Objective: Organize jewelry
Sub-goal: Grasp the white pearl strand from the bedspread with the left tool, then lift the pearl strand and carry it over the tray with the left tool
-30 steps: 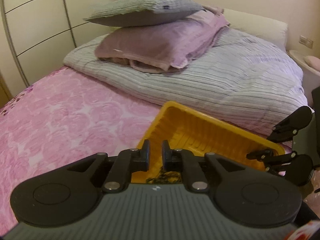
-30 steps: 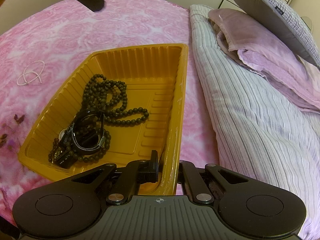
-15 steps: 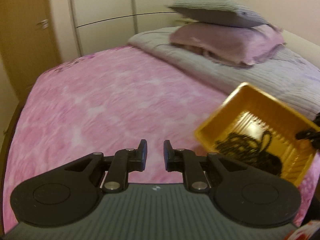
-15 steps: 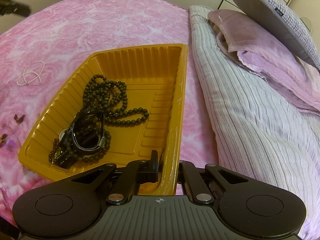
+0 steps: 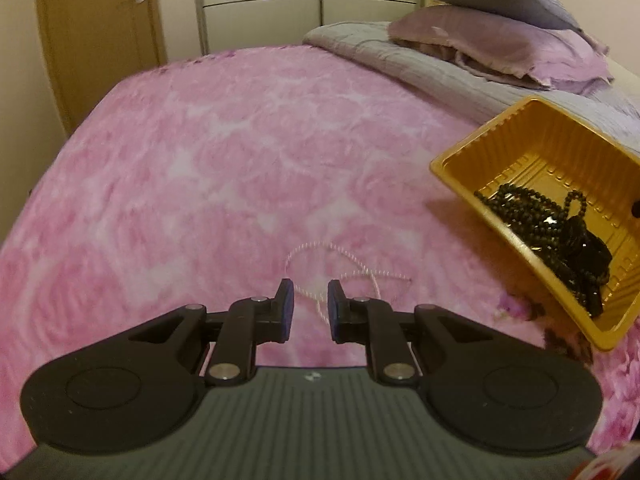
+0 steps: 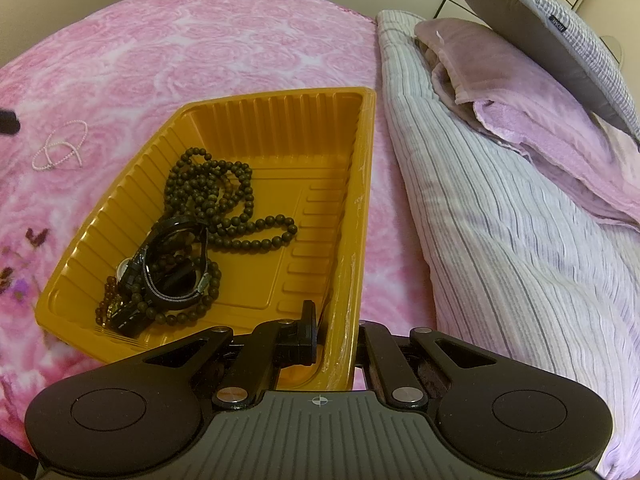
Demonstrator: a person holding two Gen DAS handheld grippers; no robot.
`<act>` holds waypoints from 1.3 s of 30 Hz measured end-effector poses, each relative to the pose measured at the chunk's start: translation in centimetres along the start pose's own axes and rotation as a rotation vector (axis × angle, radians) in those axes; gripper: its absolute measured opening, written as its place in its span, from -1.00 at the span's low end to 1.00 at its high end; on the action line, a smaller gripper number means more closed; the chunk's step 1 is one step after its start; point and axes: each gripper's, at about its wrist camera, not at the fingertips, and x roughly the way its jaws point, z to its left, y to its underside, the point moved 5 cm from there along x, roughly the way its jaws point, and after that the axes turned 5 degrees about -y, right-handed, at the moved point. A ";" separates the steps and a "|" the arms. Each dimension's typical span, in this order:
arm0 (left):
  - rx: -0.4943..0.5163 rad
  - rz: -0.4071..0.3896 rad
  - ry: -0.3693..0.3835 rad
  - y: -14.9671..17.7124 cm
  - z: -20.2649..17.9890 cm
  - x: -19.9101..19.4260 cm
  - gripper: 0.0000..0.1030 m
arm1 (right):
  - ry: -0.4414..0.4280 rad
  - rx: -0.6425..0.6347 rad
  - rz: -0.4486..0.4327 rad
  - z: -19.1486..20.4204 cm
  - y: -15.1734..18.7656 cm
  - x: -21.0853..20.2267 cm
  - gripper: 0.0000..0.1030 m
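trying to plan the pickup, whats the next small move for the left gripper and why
Probably ease the left gripper down onto the pale bead string and close. Its jaws stand a little apart with the string just past them on the pink bedspread, while the right gripper holds the yellow tray by its rim.

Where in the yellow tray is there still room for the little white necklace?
The far end of the ribbed yellow plastic tray is bare, up to its end wall. So is the strip along the wall the right gripper clamps. The near left corner is crowded with dark beads and a black watch.
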 end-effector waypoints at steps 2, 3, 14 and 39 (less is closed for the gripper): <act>-0.033 0.007 -0.004 0.7 -0.1 0.5 -0.70 | 0.000 0.000 0.001 0.0 0.0 0.0 -0.92; -0.043 0.011 -0.007 0.9 -0.1 0.8 -0.70 | -0.001 0.000 0.001 0.0 0.0 0.0 -0.92; -0.120 0.073 -0.012 1.7 -0.5 4.6 -0.70 | 0.001 0.003 0.006 -0.1 0.1 0.4 -0.92; 0.007 -0.092 -0.013 -4.9 0.8 -2.7 -0.98 | 0.007 -0.001 0.002 0.0 0.0 0.3 -0.92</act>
